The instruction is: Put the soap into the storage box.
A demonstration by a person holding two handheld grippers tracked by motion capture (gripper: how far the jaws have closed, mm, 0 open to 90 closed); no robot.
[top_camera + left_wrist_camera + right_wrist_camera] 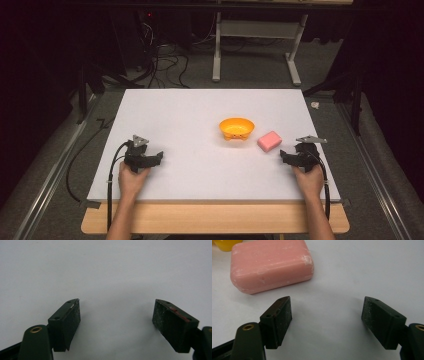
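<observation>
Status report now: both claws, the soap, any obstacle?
Left claw open, empty. Right claw open, empty, near pink soap bar. Soap flat on table beside orange bowl. Nothing between.

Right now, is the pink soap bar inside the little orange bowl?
No, the pink rectangular soap bar lies on the white table beside the small orange plastic bowl.

The desk [200,165] top looks like matt white board, smooth, with a bare wood edge along the front. The pink soap bar [270,265] is waxy and scuffed, whitish marks all over. The yellow bowl [236,128] looks like glossy plastic. Each hand-held gripper has matt black jaws with gritty, speckled pads [73,320].
</observation>
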